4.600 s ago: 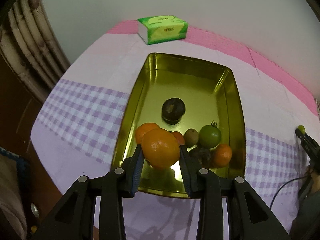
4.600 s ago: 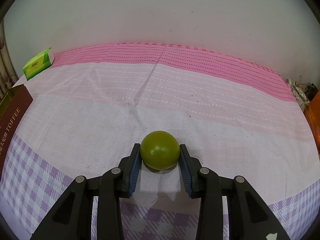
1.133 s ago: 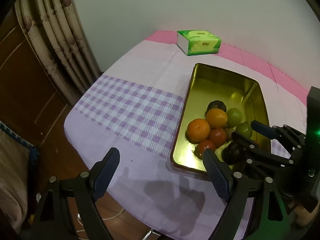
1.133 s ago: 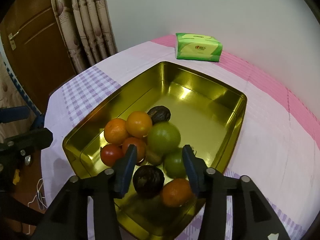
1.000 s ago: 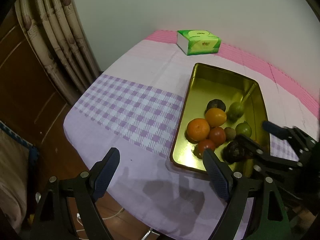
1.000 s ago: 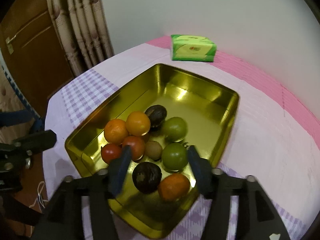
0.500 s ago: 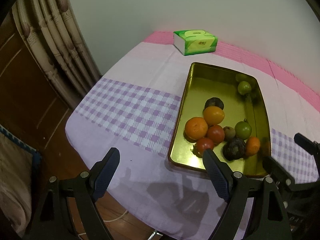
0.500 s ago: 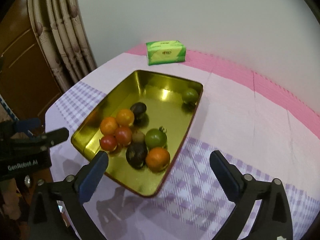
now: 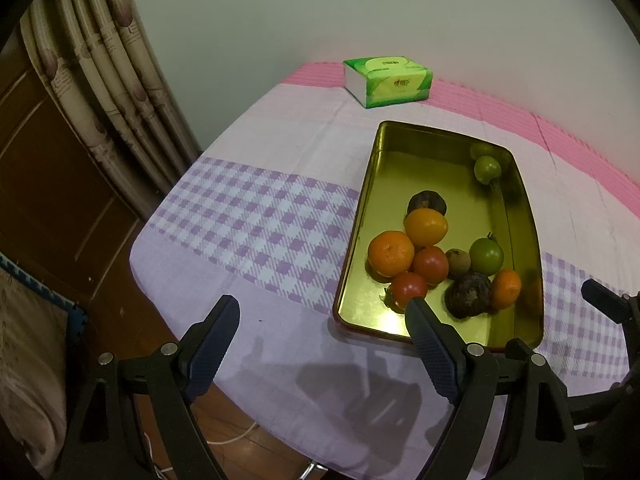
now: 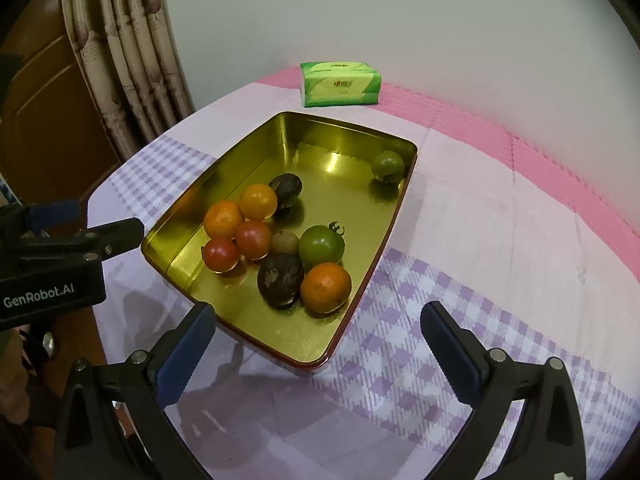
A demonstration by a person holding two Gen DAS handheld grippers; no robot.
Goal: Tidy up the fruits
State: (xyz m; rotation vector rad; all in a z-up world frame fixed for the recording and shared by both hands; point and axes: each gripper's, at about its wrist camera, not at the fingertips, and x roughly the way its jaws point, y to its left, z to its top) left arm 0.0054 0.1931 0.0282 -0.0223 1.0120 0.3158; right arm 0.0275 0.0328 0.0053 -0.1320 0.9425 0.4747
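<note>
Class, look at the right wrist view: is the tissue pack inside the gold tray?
No, the tissue pack lies on the cloth beyond the tray.

Both wrist cameras look steeply down from near the table edge; each shows the same gold tray point(image 9: 520, 216) point(image 10: 256, 140).
</note>
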